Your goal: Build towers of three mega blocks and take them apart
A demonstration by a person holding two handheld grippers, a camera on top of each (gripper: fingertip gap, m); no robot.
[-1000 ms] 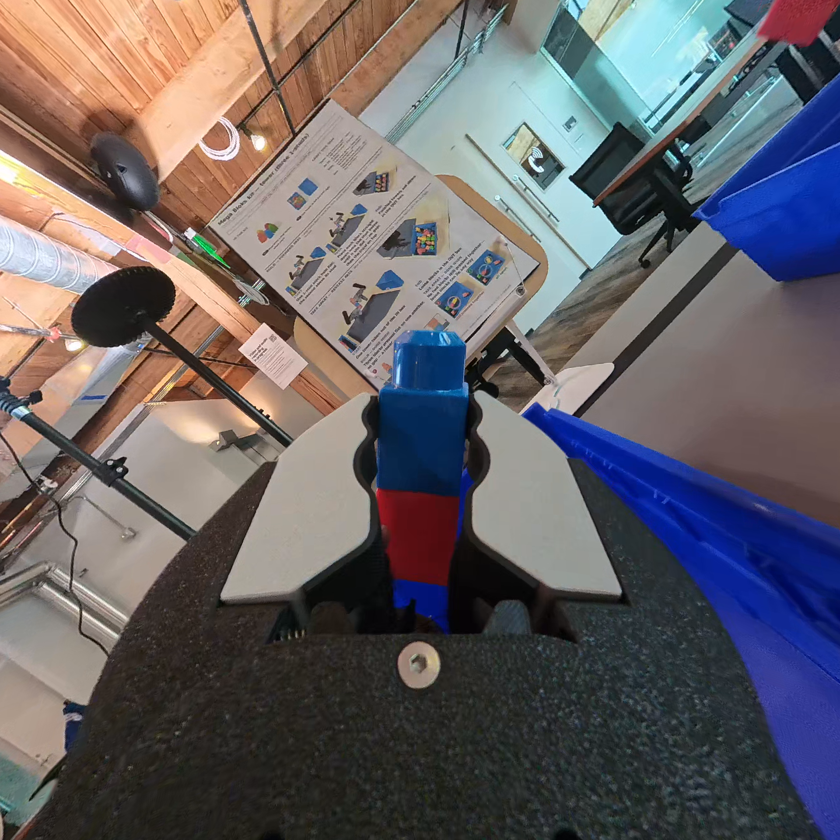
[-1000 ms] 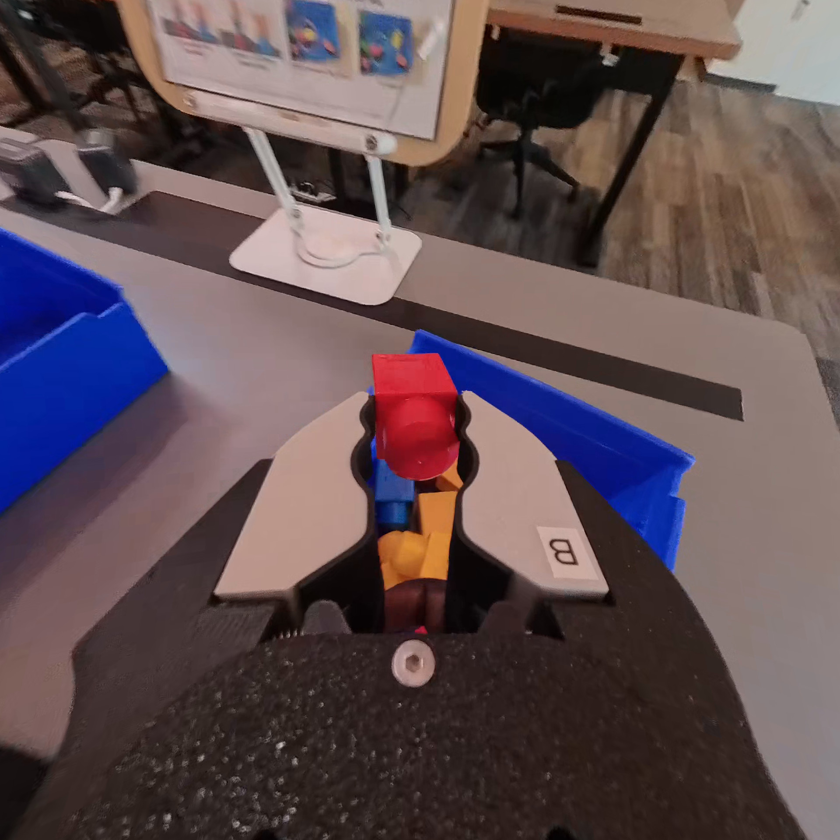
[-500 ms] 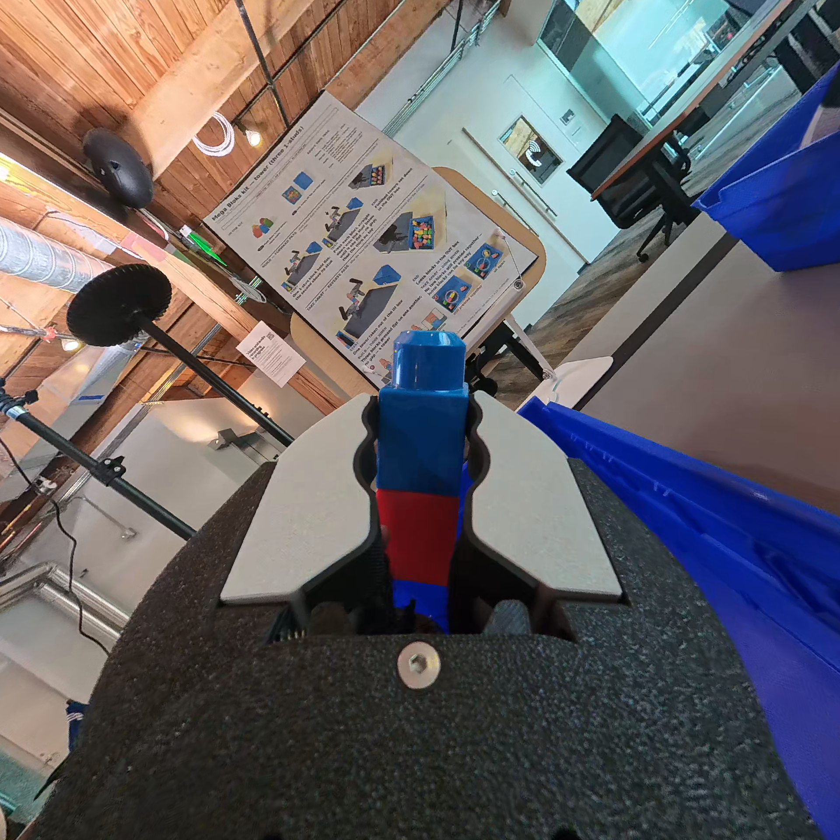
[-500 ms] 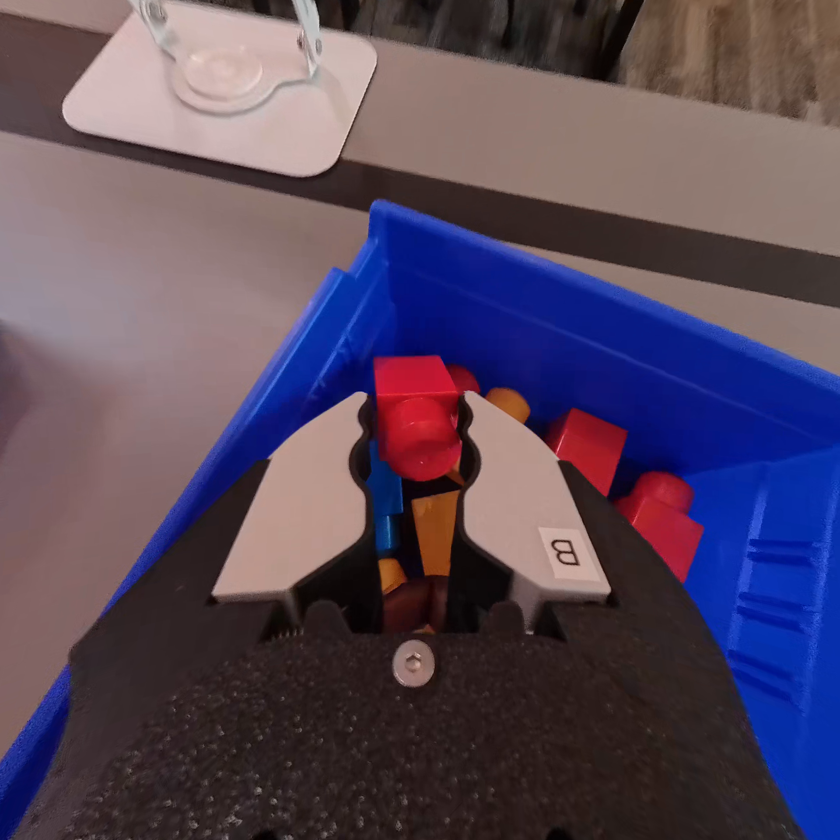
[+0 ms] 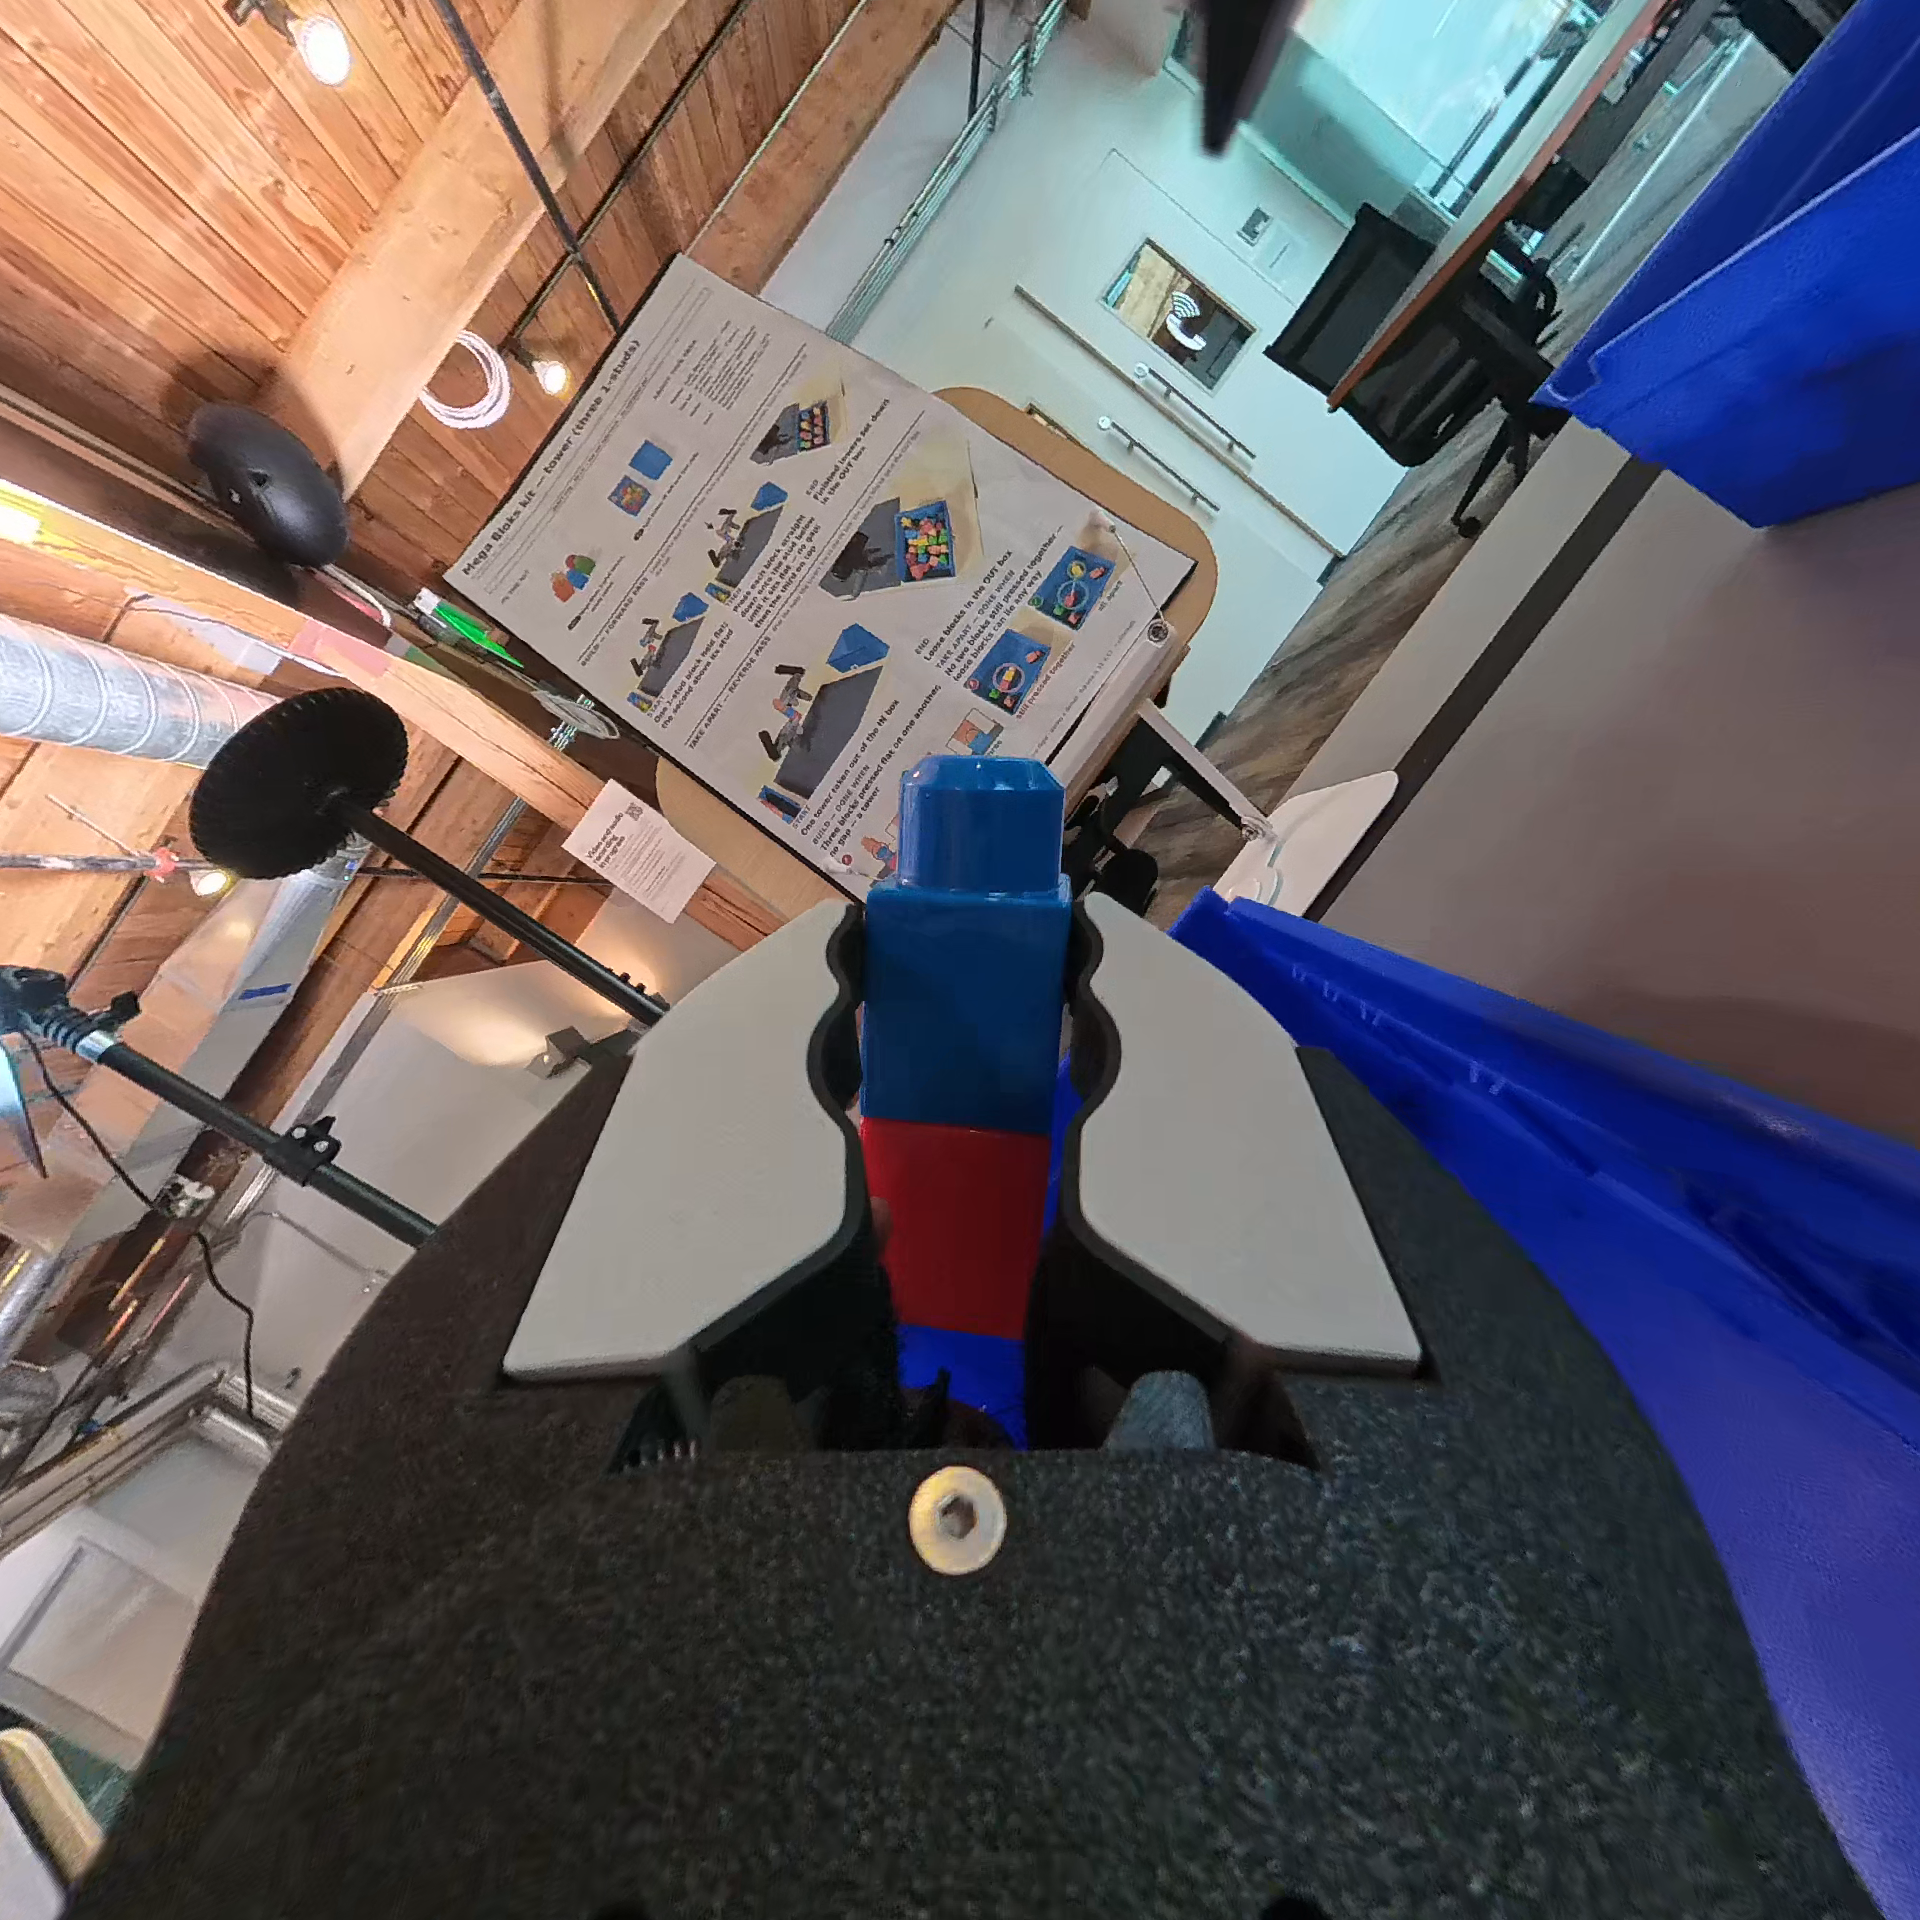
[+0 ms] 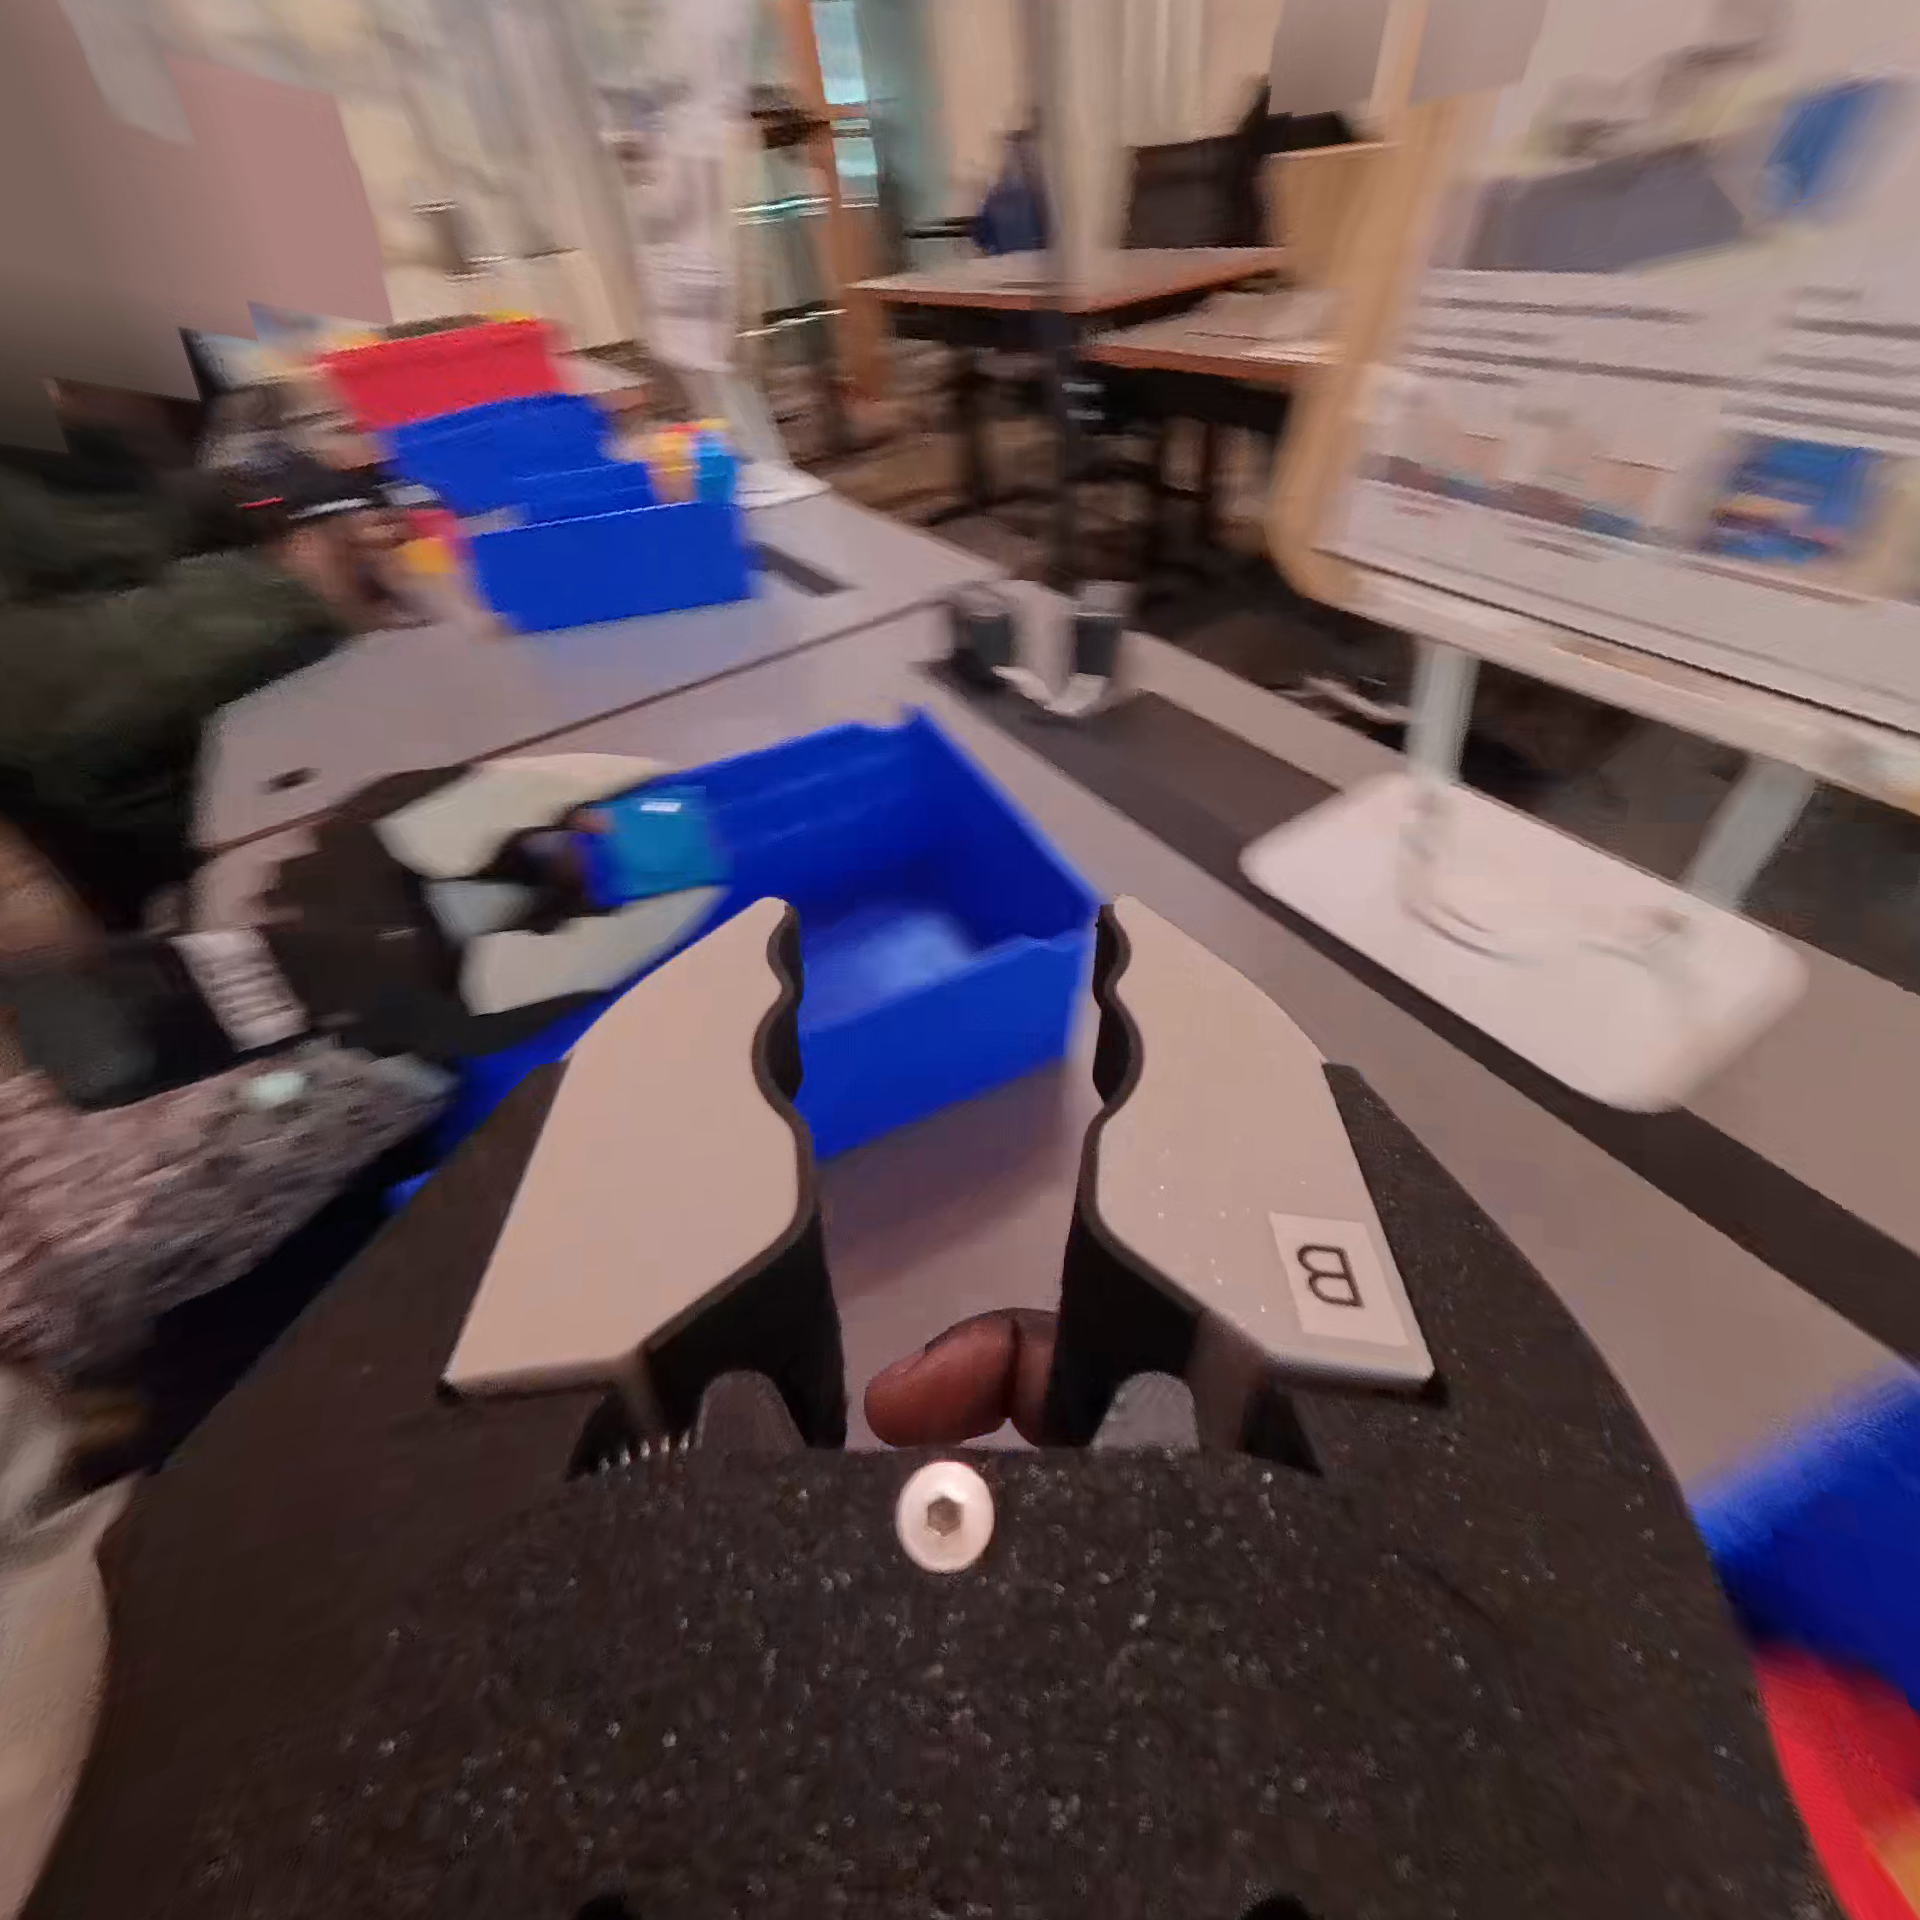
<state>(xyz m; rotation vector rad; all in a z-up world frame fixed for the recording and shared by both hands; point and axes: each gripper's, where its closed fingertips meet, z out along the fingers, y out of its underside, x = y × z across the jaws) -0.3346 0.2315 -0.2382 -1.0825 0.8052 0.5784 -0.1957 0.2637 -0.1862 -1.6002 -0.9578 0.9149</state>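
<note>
Mega-block tower, blue over red over blue, sits clamped in the left claw above a blue bin. Right claw hangs empty, fingers apart, facing it. Likely dismantling: right should close on the top blue block and pull.

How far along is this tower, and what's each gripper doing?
Done: a tower of blue, red and blue blocks is pressed together. In hand: the left gripper is clamped on it, above a blue bin; the right gripper is open and holds nothing. Left: dropping the tower, or taking it apart; the frames don't show which.
</note>
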